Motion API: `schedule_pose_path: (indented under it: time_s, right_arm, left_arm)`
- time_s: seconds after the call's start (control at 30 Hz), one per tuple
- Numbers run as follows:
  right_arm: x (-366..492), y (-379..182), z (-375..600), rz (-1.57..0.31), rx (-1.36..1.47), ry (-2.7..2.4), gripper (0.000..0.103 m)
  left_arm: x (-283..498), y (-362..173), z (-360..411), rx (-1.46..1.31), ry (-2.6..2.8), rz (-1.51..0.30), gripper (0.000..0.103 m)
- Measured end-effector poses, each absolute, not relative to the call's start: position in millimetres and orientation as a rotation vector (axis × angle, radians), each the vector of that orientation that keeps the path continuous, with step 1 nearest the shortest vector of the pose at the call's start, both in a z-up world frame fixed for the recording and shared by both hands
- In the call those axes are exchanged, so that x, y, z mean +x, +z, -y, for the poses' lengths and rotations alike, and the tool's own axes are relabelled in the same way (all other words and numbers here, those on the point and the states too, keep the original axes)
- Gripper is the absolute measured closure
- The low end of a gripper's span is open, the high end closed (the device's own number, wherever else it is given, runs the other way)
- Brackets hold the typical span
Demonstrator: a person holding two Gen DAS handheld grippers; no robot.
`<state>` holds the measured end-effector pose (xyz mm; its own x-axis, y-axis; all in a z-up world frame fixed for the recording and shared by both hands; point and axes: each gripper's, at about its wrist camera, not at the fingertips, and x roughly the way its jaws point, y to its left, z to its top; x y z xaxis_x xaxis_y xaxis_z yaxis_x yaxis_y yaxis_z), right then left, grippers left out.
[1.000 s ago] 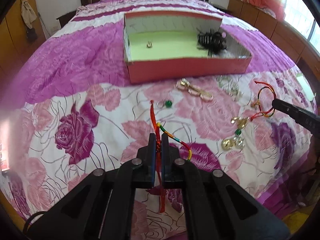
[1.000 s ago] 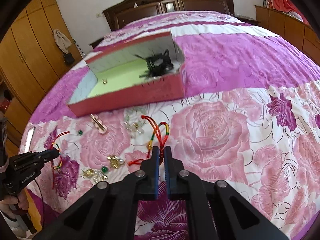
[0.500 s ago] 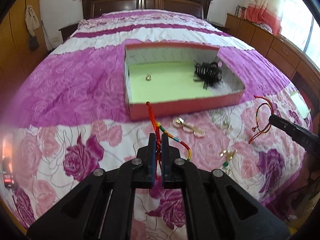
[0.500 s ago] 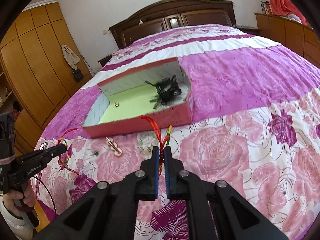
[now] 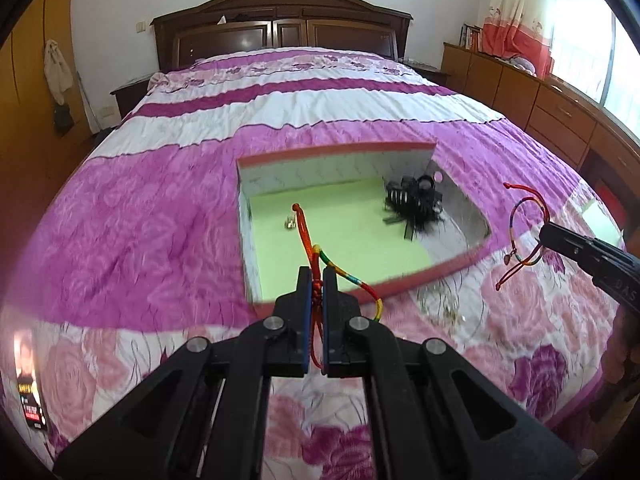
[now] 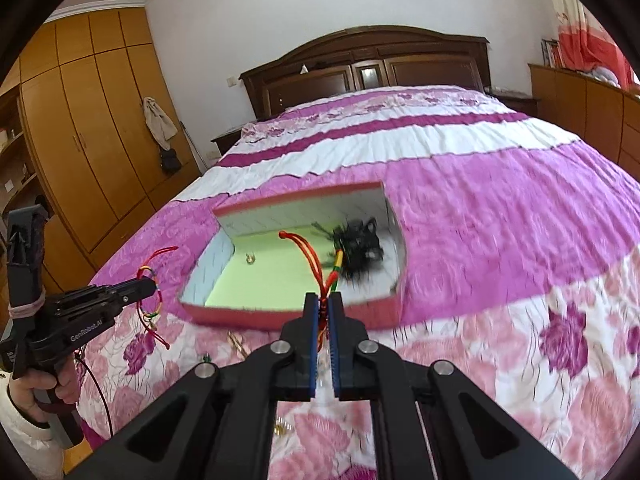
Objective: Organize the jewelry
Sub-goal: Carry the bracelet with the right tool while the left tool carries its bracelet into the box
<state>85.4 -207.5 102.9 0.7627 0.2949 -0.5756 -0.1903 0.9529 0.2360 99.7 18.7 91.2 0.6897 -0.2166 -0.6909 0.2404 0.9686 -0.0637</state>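
Black, both tools: the left hand-held gripper (image 5: 317, 280) tilts downward over the near edge of the box (image 5: 404, 285), its jaws pressed together on the knotted part of a red and multicoloured cord bracelet (image 5: 310, 246). One red tail of that bracelet stands up past the fingertips; a striped length curves off to the right and down. In the right wrist view this tool appears at the left edge, gripped by a hand (image 6: 38, 394) in a white sleeve (image 6: 24, 446), with the bracelet hanging as a loop from its tip.

The right hand-held gripper (image 6: 325, 299) likewise points down toward the box, jaws pinching a second cord bracelet (image 6: 316, 262) of red, yellow and green strands. From the left wrist view that second bracelet hangs clear of the bed as an open loop with red tails below.

The box, red outside, with a pale green floor and white inner walls, sits open on the pink and magenta floral bedspread (image 5: 132, 208). Inside lie a black hair clip (image 5: 416, 204) at the right end and a small metal piece (image 5: 290, 222) left of centre; its kind cannot be told. Blurred gold-coloured pieces (image 6: 237, 345) lie on the bedspread in front of the box.
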Motion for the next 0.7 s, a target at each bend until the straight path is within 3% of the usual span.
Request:
schedule_pose_path:
  time_s: [0.3,0.7]
  right_arm:
    - [129.0,99.3,202.0,-0.652,0.158,0.264,0.097]
    - [178.5,49.0,207.3,-0.768,0.171,0.21,0.097]
  left_arm:
    - [145.6,81.4,-13.7,0.001,-0.234,-0.777,0.103]
    - [185.4,36.0,-4.1,0.007,-0.214,-0.888,0.103]
